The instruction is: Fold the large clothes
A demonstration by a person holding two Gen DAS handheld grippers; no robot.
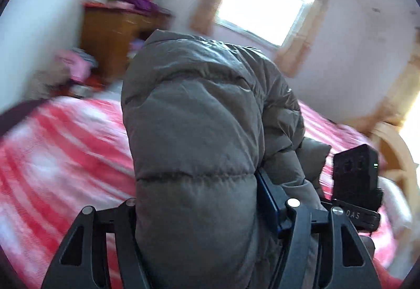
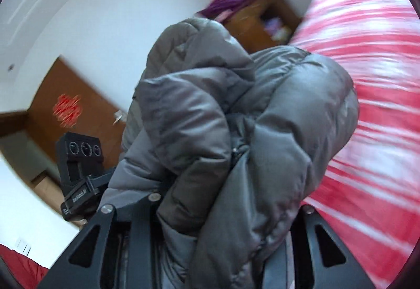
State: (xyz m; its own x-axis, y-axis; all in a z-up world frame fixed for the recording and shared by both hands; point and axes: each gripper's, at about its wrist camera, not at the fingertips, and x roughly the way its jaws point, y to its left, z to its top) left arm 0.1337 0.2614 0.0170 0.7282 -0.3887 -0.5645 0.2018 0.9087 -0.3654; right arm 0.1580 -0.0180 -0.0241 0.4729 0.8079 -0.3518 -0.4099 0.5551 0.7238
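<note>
1. A bed with a red-and-white striped cover [image 1: 65, 147] lies below us.
2. Both our left gripper [image 1: 199, 210] and right gripper [image 2: 231, 207] clamp the puffy grey quilted down jacket [image 1: 194, 116], lifted above it.
3. It looks light, soft and slippery; gripping its seams seems best.

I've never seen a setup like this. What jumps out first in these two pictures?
A big puffy grey jacket fills the middle of both views, bunched up between the fingers of the left gripper and the right gripper and lifted above the bed. Behind it spreads a bright red-and-white striped bedspread. At the back, a sunlit window glows beside a wooden cabinet heaped with clothes.
</note>
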